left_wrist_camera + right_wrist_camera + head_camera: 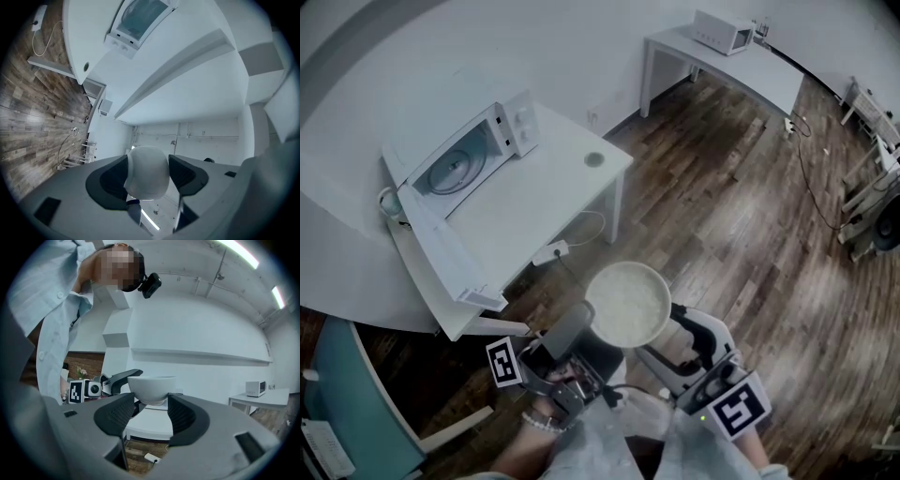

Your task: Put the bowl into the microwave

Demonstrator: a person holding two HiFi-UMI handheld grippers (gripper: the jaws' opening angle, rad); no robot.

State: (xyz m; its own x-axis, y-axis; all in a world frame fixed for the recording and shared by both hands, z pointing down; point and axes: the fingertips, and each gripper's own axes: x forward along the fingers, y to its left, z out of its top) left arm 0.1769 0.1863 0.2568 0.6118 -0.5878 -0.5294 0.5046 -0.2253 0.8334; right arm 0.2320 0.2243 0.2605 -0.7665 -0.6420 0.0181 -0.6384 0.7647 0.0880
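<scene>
Head view is showing the bowl (628,302) hanging over the wooden floor (731,216), well apart from the microwave (473,150), which is standing on the white table (553,187) with its door (441,248) swung wide. The left gripper (581,328) is pinching the bowl's wall, one jaw going over the rim, while the right gripper (675,323) is standing about half open with its pads closing on the bowl's lower part. Trouble, I am judging, is lying in that double grip: if the two hands are drifting apart or twisting against each other, the smooth bowl could be slipping free or tipping over the floor. The open door is also jutting out past the table's edge, so a low approach could be knocking the bowl against it. The bowl's inside is looking pale; whether anything is lying in it I cannot tell. The microwave's cavity is showing only its round turntable.
</scene>
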